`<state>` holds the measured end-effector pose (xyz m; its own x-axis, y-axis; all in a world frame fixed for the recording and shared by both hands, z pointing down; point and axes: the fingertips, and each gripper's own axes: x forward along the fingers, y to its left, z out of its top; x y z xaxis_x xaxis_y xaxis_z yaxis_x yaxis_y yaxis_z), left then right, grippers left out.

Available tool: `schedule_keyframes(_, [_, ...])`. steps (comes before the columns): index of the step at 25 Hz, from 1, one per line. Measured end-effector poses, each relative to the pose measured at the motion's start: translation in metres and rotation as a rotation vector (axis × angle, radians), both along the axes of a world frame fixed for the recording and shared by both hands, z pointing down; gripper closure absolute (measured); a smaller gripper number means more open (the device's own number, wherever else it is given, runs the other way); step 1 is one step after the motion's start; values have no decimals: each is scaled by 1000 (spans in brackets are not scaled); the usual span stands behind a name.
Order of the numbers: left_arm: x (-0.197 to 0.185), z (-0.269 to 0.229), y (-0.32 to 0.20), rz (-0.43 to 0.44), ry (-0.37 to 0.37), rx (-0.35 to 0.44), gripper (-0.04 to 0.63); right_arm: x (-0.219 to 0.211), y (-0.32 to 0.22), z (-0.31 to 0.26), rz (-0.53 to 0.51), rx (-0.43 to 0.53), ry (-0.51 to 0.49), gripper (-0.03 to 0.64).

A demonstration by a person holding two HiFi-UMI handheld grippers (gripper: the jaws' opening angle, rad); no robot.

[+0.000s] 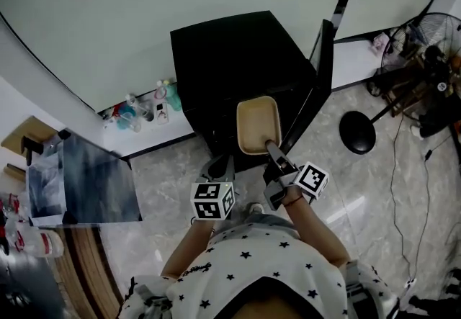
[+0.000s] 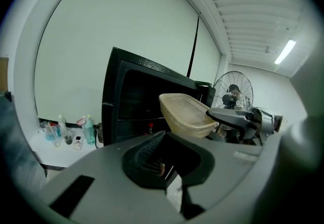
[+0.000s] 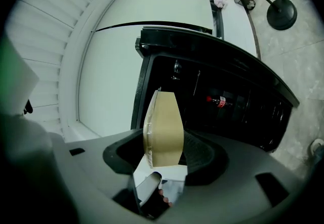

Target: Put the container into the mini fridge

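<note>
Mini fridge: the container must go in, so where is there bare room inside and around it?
Inside the mini fridge, the compartment above the cola bottle looks bare, though dark. The floor between its door and the fan base is free. The ledge left of it is crowded with bottles.

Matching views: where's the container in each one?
Head view: container at centre, in front of the fridge.
Left gripper view: container right of centre, fridge behind it.
Right gripper view: container at centre, edge-on between the jaws.
Shared landmark: the black fridge, behind the container in all three.
</note>
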<state>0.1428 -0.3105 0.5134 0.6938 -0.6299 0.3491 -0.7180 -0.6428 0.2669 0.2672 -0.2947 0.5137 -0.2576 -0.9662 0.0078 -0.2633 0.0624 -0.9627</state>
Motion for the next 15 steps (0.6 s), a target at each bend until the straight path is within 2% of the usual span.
schedule_keyframes(15, [-21,5,-19,-184,-4,-7,583,-7,-45,17,-134,-31,-48,402])
